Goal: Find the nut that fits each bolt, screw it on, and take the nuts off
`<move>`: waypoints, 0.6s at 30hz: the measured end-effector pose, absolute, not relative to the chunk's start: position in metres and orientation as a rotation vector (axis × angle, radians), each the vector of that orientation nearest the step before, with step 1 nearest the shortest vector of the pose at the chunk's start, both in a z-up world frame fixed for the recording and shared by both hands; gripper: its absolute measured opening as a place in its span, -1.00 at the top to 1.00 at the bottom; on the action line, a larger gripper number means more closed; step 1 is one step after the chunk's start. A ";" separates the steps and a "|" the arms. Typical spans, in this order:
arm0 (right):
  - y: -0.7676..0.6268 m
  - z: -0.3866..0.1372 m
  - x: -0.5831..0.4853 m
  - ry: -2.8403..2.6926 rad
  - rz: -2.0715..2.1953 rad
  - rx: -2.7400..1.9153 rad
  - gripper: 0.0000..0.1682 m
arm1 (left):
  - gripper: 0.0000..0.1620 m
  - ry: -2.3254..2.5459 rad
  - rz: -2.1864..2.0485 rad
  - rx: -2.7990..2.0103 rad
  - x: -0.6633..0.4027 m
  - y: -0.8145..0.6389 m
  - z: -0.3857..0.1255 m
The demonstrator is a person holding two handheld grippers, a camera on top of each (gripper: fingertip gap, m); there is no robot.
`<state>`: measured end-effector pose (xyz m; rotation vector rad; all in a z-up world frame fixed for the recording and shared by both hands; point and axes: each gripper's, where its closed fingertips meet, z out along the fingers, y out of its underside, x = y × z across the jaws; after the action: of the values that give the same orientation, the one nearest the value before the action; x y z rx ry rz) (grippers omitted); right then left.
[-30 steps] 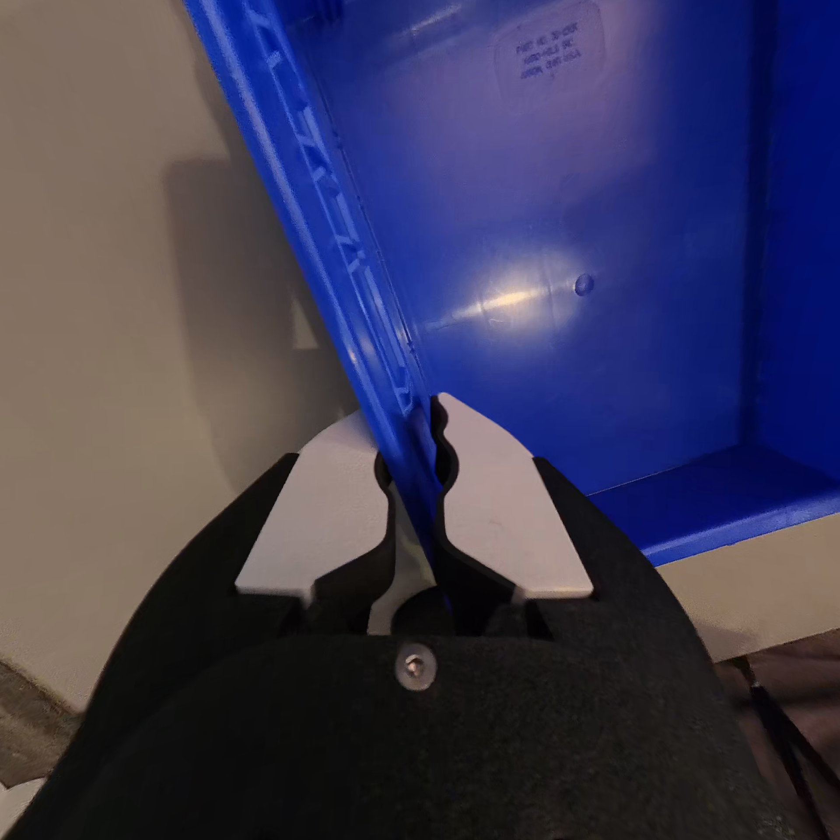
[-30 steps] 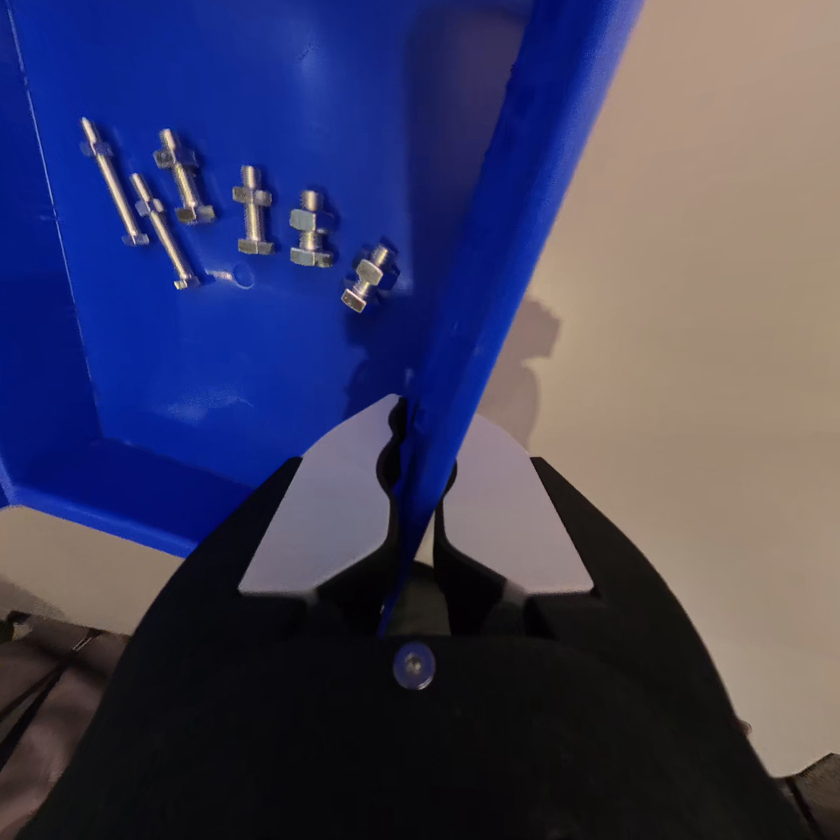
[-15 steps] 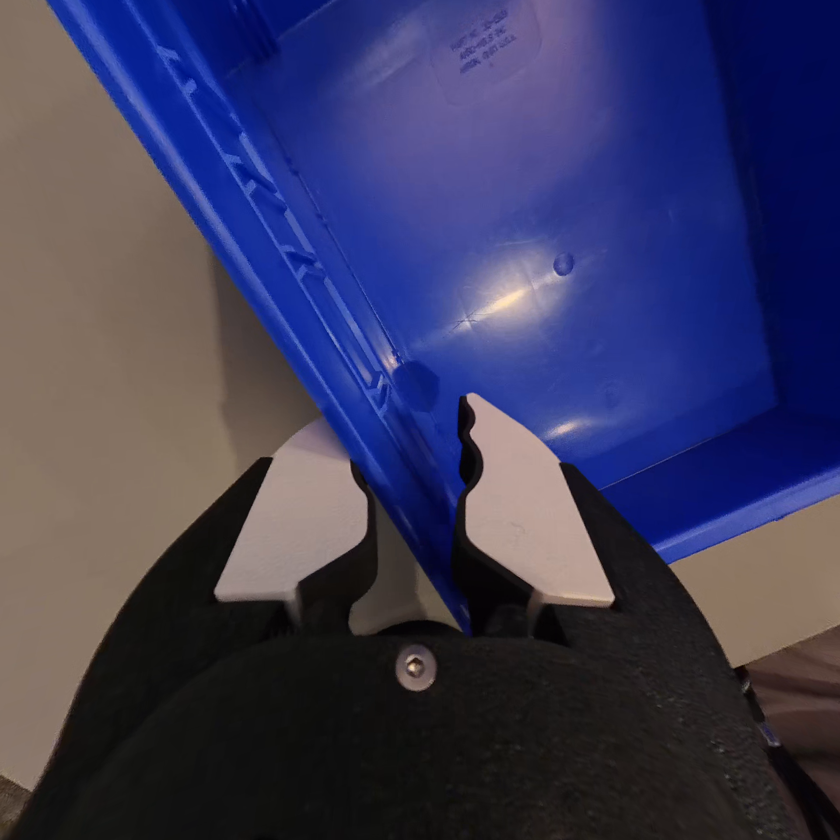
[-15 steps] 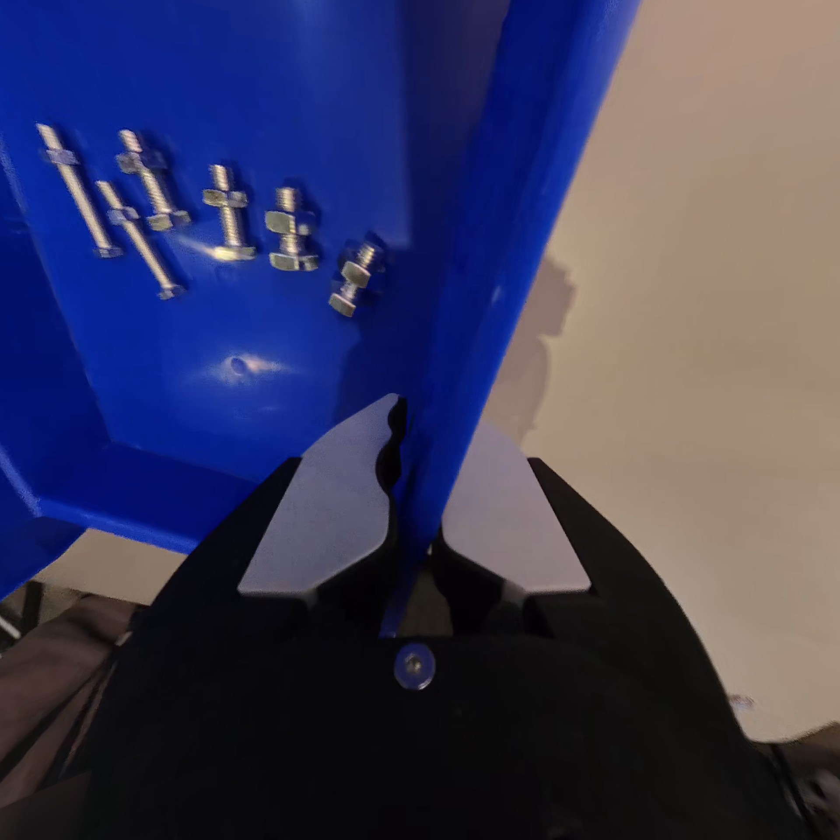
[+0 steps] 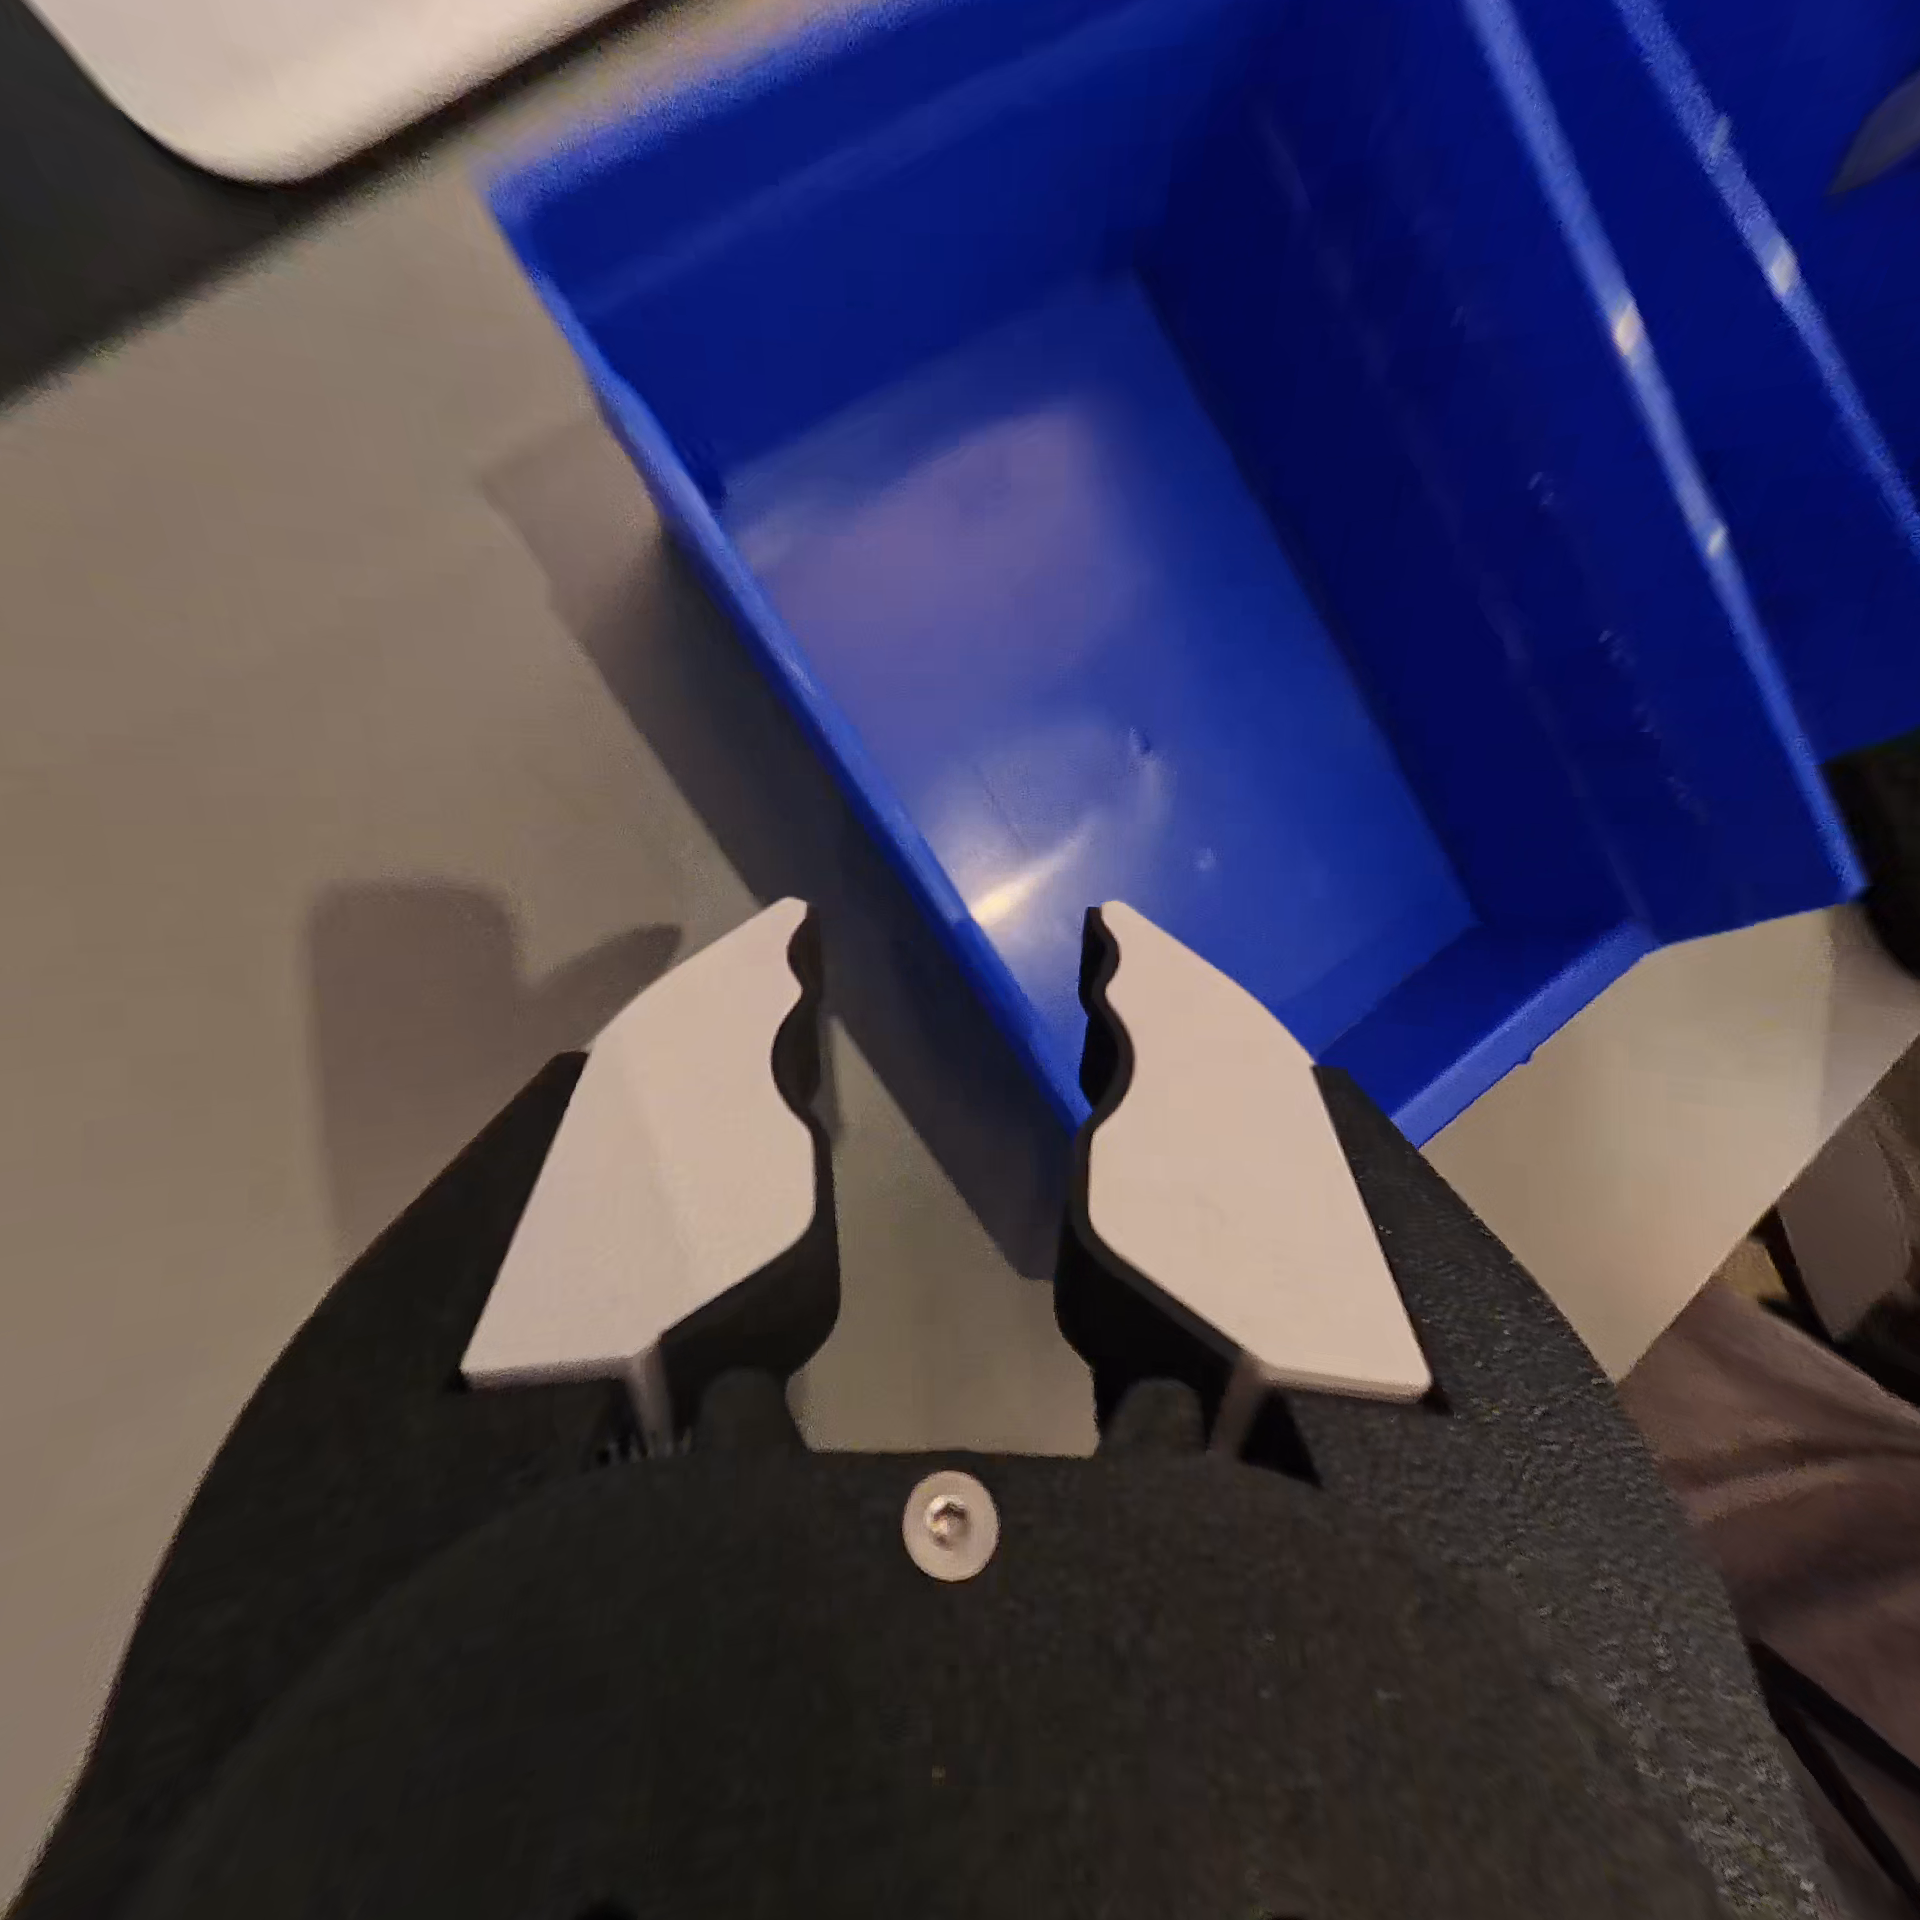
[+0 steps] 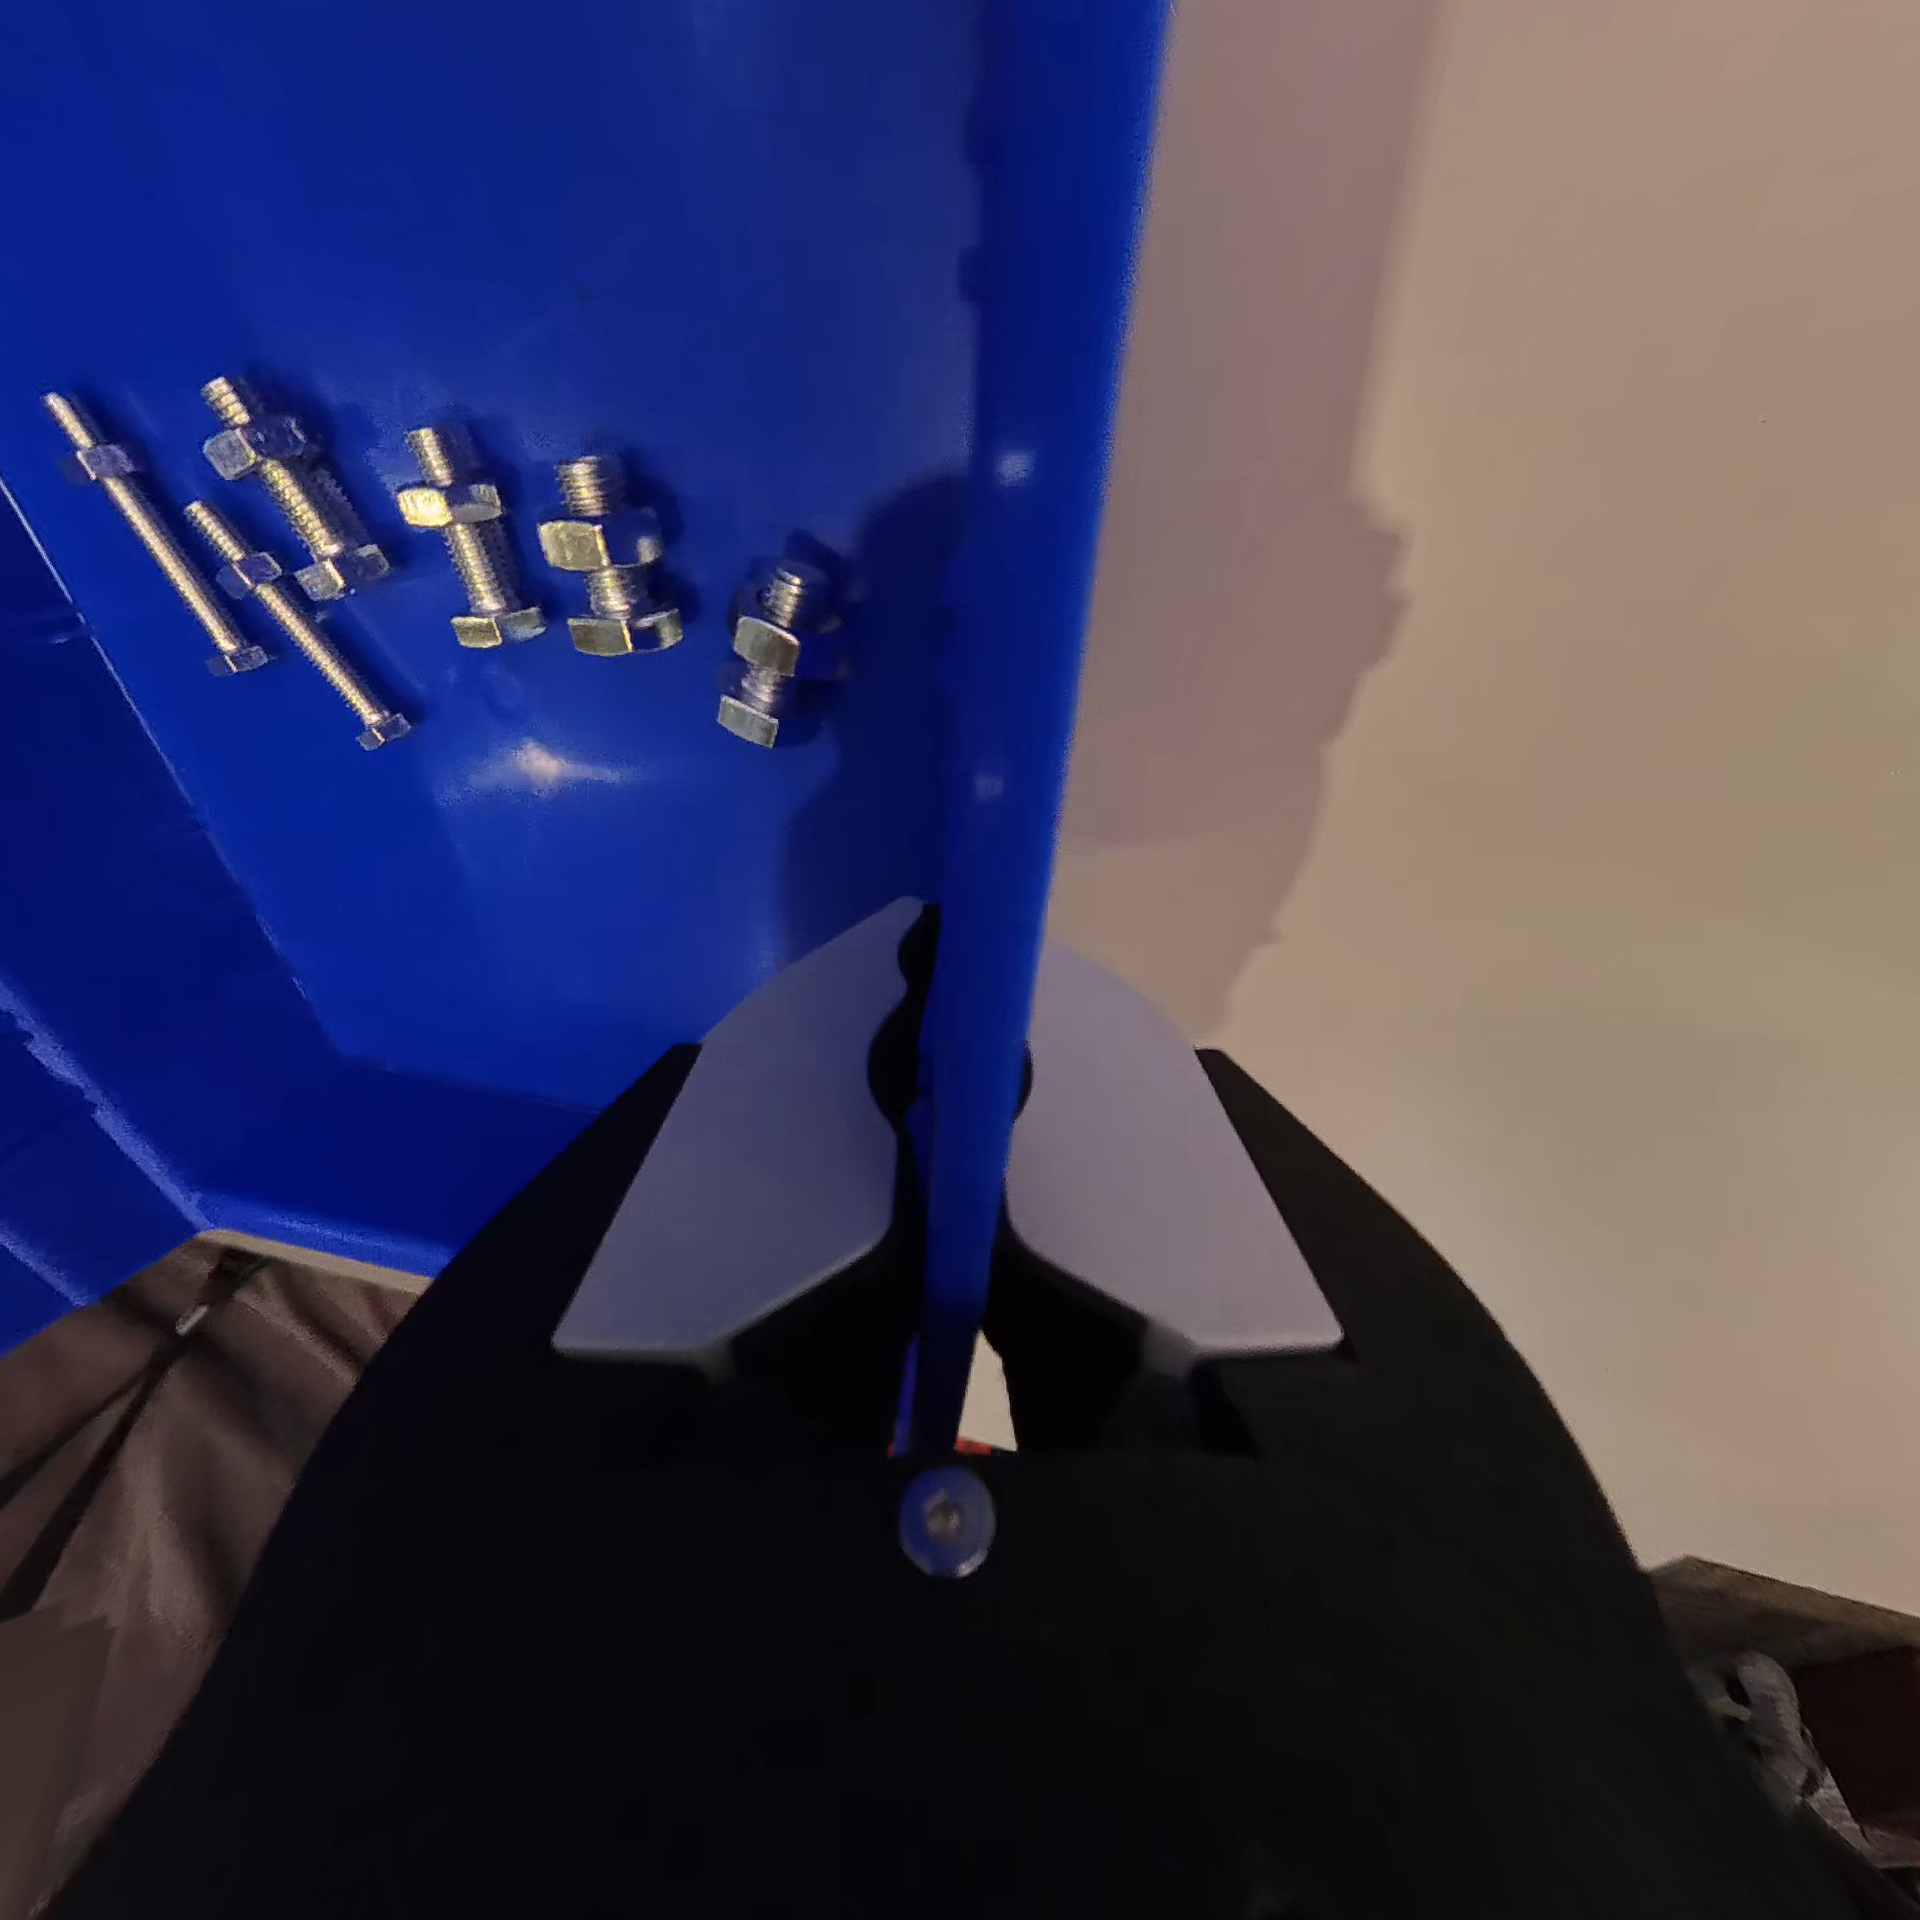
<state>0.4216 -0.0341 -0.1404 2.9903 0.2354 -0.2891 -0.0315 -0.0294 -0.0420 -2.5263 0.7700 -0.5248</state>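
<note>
Several silver bolts, each with a nut on it, lie in a row on the floor of a blue bin. My right gripper is shut on this bin's right wall, one finger inside and one outside. My left gripper is open and empty. It sits just off the left wall of a second blue bin, which holds nothing. The right fingertip overlaps that bin's near left corner. Part of another blue bin shows at the far right of the left wrist view.
Both bins stand on a beige table near its front edge. Dark fabric lies below the edge. A pale flat object lies at the table's far left. The table's surface also shows to the right of the held bin. My right fingertips sit around 45 centimeters from my left ones.
My left gripper has opened, let go of the empty bin's left wall and drawn back. My right gripper stays shut on the other bin's wall, and the bolts now sit lower in its view.
</note>
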 end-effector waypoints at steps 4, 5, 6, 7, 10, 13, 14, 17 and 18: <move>-0.041 -0.121 0.437 0.261 -0.262 2.982 0.94 | 0.46 0.612 -0.495 -2.233 -0.074 -0.019 0.035; -0.040 -0.112 0.440 0.266 -0.239 2.999 0.94 | 0.46 0.564 -0.477 -2.148 -0.088 -0.020 0.056; -0.038 -0.101 0.442 0.268 -0.214 3.015 0.93 | 0.46 0.520 -0.460 -2.071 -0.102 -0.024 0.077; -0.037 -0.088 0.443 0.262 -0.191 3.033 0.94 | 0.47 0.492 -0.446 -2.011 -0.114 -0.031 0.093; -0.031 -0.042 0.437 0.278 -0.152 3.084 0.94 | 0.48 0.435 -0.414 -1.875 -0.146 -0.057 0.128; -0.026 0.003 0.409 0.327 -0.142 3.107 0.94 | 0.47 0.414 -0.368 -1.810 -0.169 -0.079 0.145; -0.024 0.017 0.395 0.368 -0.131 3.111 0.94 | 0.47 0.399 -0.357 -1.792 -0.175 -0.085 0.150; -0.010 0.052 0.333 0.542 -0.081 3.132 0.94 | 0.48 0.358 -0.371 -1.731 -0.185 -0.100 0.163; -0.005 0.060 0.307 0.609 -0.077 3.133 0.94 | 0.48 0.354 -0.379 -1.713 -0.186 -0.105 0.167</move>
<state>0.3075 -0.0049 0.0603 3.1325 0.6090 -0.0771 -0.1863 -0.1046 0.1669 -1.7134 0.3535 -0.3791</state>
